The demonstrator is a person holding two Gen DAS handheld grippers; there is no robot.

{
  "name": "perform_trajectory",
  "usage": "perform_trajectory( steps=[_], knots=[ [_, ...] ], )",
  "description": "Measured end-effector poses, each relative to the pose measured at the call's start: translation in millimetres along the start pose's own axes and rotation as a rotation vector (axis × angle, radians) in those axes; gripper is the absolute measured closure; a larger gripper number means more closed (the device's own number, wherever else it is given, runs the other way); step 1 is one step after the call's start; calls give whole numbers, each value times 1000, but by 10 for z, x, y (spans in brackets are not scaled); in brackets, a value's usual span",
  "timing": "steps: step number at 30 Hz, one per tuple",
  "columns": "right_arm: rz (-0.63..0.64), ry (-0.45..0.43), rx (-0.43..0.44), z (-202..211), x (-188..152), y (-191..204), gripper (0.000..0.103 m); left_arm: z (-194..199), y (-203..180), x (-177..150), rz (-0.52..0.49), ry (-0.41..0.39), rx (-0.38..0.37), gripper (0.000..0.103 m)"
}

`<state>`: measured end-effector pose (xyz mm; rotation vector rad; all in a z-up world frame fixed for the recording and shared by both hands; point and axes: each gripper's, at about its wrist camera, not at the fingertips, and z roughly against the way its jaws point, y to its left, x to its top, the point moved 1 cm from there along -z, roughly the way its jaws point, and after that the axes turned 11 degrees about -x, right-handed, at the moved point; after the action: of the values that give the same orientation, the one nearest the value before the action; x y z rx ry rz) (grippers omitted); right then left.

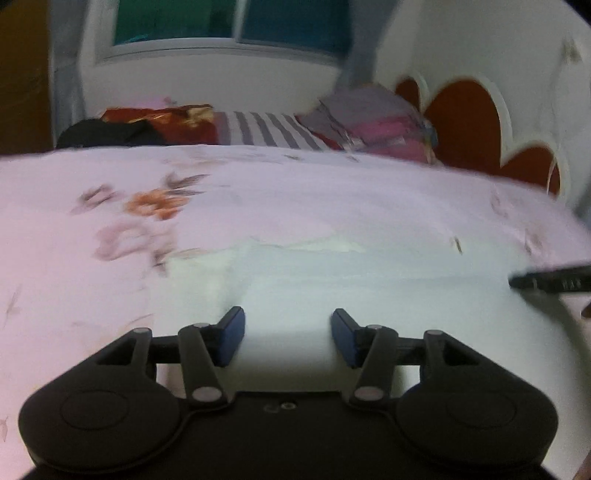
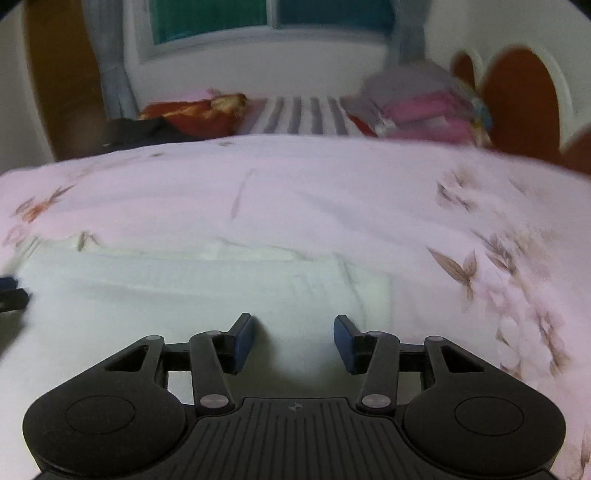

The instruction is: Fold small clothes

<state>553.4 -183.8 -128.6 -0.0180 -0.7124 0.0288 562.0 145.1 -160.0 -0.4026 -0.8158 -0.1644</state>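
A white garment (image 1: pixel 332 280) lies flat on the pink floral bedsheet (image 1: pixel 92 221), seen also in the right wrist view (image 2: pixel 184 288). My left gripper (image 1: pixel 288 332) is open and empty, low over the garment's left part. My right gripper (image 2: pixel 293 336) is open and empty, low over the garment's right part, near its right edge (image 2: pixel 384 291). The right gripper's tip shows at the right edge of the left wrist view (image 1: pixel 550 280). The left gripper's tip shows at the left edge of the right wrist view (image 2: pixel 13 295).
At the far side of the bed lie a striped cloth (image 1: pixel 266 129), a red patterned bundle (image 1: pixel 166 118), a dark garment (image 1: pixel 110 134) and a pile of pink and grey clothes (image 1: pixel 380 122). A red and white headboard (image 1: pixel 472 118) stands at right. A window (image 1: pixel 229 22) is behind.
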Motion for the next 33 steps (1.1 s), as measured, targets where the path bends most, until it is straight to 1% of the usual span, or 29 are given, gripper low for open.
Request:
perform_trajectory(
  steps=[1, 2, 3, 4, 5, 6, 7, 9, 11, 13, 14, 15, 16, 17, 18, 20, 22, 24, 25, 26, 27, 28, 30, 33],
  knots=[
    [28, 8, 2, 24, 28, 18, 56, 41, 21, 12, 16, -4, -5, 53],
    [65, -18, -34, 105, 54, 78, 56, 100, 1, 25, 26, -14, 5, 50],
    [73, -64, -66, 213, 57, 116, 56, 146, -62, 43, 27, -33, 17, 49],
    [57, -105, -49, 341, 46, 133, 56, 191, -157, 26, 25, -51, 9, 48],
    [33, -110, 9, 432, 28, 169, 56, 197, -272, 17, 25, -58, -17, 47],
    [26, -92, 81, 502, -16, 247, 56, 214, -361, 0, 17, -56, -49, 46],
    [45, -85, 124, 549, -76, 333, 56, 201, -480, -39, -3, -47, -75, 43],
    [128, -84, 188, 664, -238, 592, 56, 141, -738, -141, -66, -3, -105, 41],
    [159, -57, 221, 682, -348, 722, 56, 73, -863, -240, -103, 33, -106, 34],
    [162, -21, 206, 613, -458, 740, 56, 27, -859, -325, -118, 54, -84, 34],
    [156, -18, 188, 587, -490, 695, 56, 57, -816, -346, -119, 46, -75, 34],
    [144, -24, 152, 577, -511, 606, 56, 103, -748, -357, -115, 37, -53, 34],
    [124, -28, 93, 565, -506, 477, 56, 145, -669, -371, -105, 34, -24, 35],
    [95, -21, 37, 542, -507, 354, 56, 213, -606, -390, -96, 29, 1, 35],
    [57, -7, 0, 519, -514, 203, 56, 268, -544, -407, -86, 26, 15, 35],
    [33, 17, 5, 552, -526, 79, 56, 394, -507, -407, -49, 23, 19, 35],
    [45, -9, -11, 719, -518, 104, 56, 515, -602, -393, -33, 4, 29, 35],
    [33, -39, 74, 910, -552, 178, 57, 625, -801, -456, -33, -17, -18, 35],
    [31, -42, 121, 1008, -593, 242, 64, 662, -894, -507, -36, -18, -40, 37],
    [47, -35, 159, 1076, -652, 319, 91, 687, -1005, -565, -46, -14, -66, 38],
    [66, -11, 189, 1110, -708, 414, 99, 703, -1121, -640, -59, -4, -92, 38],
    [80, 12, 213, 1152, -803, 501, 99, 705, -1191, -723, -69, 8, -97, 38],
    [99, 27, 234, 1180, -940, 597, 99, 686, -1313, -867, -84, 30, -95, 39],
    [104, 52, 246, 1190, -1112, 711, 99, 642, -1331, -1033, -53, 62, -93, 39]
  ],
)
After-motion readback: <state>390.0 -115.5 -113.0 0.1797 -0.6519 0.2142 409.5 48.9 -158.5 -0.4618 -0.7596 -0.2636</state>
